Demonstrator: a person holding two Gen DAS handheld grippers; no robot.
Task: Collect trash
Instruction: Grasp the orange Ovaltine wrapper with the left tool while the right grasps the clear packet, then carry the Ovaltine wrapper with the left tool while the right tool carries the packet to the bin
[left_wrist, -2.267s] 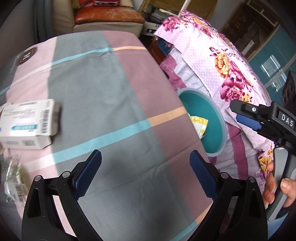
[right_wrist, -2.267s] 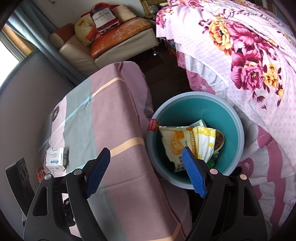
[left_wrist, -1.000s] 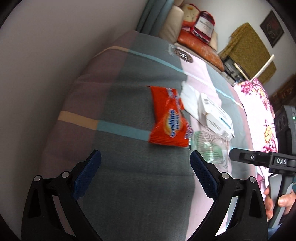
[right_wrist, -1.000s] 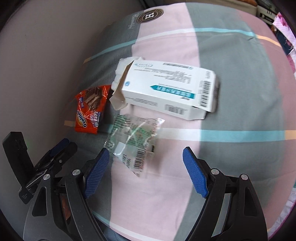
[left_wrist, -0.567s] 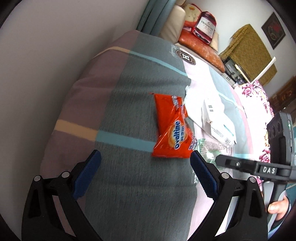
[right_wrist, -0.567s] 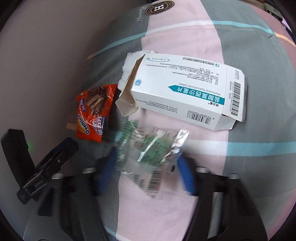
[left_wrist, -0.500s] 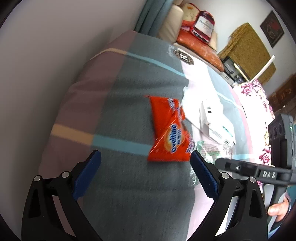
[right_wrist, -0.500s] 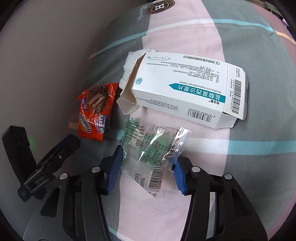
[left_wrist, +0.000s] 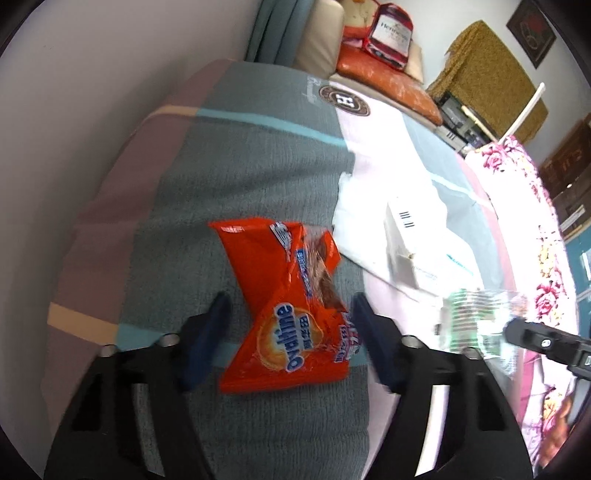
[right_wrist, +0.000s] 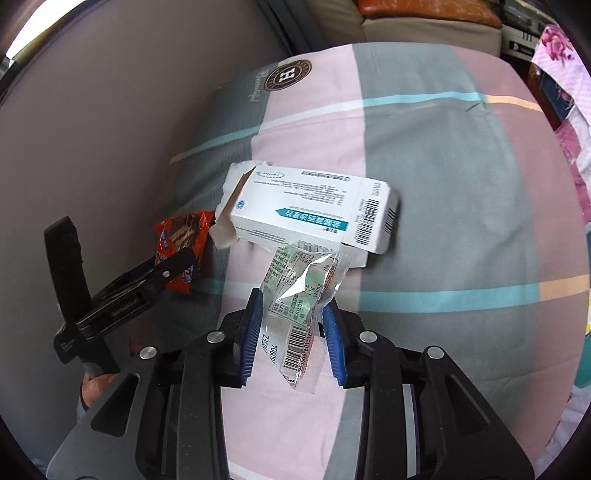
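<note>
A: Gripping the clear crinkled plastic sachet with the printed barcode (right_wrist: 301, 317), the right gripper (right_wrist: 291, 328) has its blue pads clenched on the sachet's lower half, so the sachet stands up off the striped pink-and-grey cloth (right_wrist: 461, 184).

B: And the left gripper (left_wrist: 290, 341)?

A: Its jaws stand apart around the orange foil Ovaltine wrapper (left_wrist: 291, 314), which lies on the cloth between the pads; blur hides whether they touch it, so it counts as released.

B: What makes that pinch go well?

A: Probably squeezing across the wrapper's narrow waist, low to the cloth, so the slick foil buckles into the pads rather than sliding out. The white cardboard medicine box with the open flap (right_wrist: 314, 210) lies just beside both pieces and should stay unbumped.
</note>
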